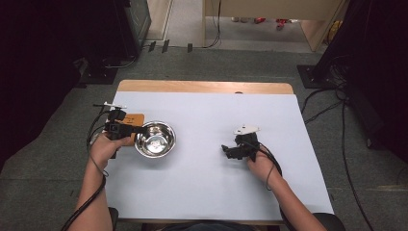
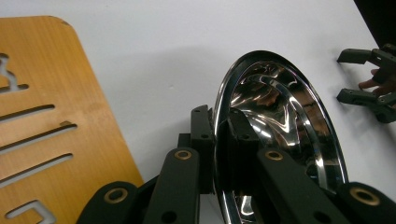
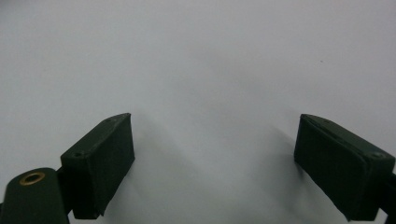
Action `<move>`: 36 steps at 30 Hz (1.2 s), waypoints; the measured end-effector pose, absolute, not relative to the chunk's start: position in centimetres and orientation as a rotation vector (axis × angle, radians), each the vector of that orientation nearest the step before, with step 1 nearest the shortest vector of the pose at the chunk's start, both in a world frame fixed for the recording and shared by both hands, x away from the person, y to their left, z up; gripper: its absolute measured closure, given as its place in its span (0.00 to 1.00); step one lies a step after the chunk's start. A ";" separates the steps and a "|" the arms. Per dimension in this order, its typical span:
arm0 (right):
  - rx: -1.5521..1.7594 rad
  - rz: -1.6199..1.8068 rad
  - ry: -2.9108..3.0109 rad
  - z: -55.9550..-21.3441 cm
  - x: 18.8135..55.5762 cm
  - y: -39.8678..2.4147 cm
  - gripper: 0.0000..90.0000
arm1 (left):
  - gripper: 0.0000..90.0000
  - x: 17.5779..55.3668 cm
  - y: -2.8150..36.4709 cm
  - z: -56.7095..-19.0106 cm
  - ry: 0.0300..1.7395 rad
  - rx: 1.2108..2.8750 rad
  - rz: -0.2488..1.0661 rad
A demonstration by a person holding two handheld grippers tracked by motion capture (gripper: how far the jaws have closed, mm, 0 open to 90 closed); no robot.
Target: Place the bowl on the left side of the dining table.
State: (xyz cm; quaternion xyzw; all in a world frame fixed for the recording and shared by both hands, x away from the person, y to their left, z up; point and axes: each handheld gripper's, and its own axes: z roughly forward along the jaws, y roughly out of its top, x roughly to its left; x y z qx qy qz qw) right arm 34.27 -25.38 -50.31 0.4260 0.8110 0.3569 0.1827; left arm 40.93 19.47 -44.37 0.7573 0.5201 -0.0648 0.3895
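**Left gripper pinching bowl rim, right idle**

Steel bowl [image 1: 155, 139] sits on the white table cover [image 1: 216, 183], left of centre, just beside the wooden board [image 2: 42, 116]. Bowl looks empty: only reflections inside. Left gripper [image 2: 215, 140] has its jaws clamped on the near rim, one pad outside, one inside; likely a rim pinch to lift or drag it. Right gripper [image 3: 212, 158] hovers well apart over bare cover, jaws wide, holding nothing.

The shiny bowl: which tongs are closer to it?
Left. The left tongs are pinching the shiny bowl by its rim; the right tongs sit open, apart from it across the white table.
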 end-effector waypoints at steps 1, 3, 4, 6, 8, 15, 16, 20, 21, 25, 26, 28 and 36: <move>1.203 1.007 2.288 -50.3 34.3 -25.4 0.13 | 0.94 41.0 19.6 -44.4 1.324 1.925 -0.165; 1.202 1.007 2.288 -50.3 34.3 -25.4 0.13 | 0.94 41.0 19.7 -44.4 1.327 1.925 -0.163; 1.203 1.007 2.288 -50.3 34.3 -25.4 0.13 | 0.94 41.1 19.7 -44.5 1.329 1.926 -0.162; 1.203 1.007 2.288 -50.3 34.3 -25.4 0.13 | 0.94 41.2 19.9 -44.5 1.335 1.921 -0.163; 1.204 1.008 2.288 -50.3 34.3 -25.4 0.13 | 0.94 41.4 20.0 -44.6 1.339 1.917 -0.162; 1.204 1.008 2.288 -50.3 34.3 -25.4 0.13 | 0.94 41.6 20.4 -44.6 1.344 1.913 -0.158; 1.204 1.008 2.288 -50.3 34.3 -25.4 0.13 | 0.94 41.6 20.5 -44.6 1.346 1.912 -0.158; 1.204 1.007 2.288 -50.3 34.3 -25.4 0.13 | 0.94 41.6 20.8 -44.6 1.350 1.906 -0.152; 1.203 1.008 2.288 -50.3 34.3 -25.4 0.13 | 0.94 41.6 20.9 -44.6 1.353 1.901 -0.154; 1.203 1.007 2.288 -50.3 34.3 -25.4 0.13 | 0.94 41.6 21.3 -44.5 1.359 1.893 -0.148; 1.203 1.007 2.288 -50.3 34.3 -25.4 0.13 | 0.94 41.6 21.4 -44.5 1.363 1.888 -0.148; 1.203 1.008 2.288 -50.3 34.3 -25.4 0.13 | 0.94 41.6 21.7 -44.5 1.369 1.881 -0.142; 1.205 1.007 2.288 -50.3 34.3 -25.4 0.13 | 0.94 41.6 22.7 -44.4 1.387 1.859 -0.127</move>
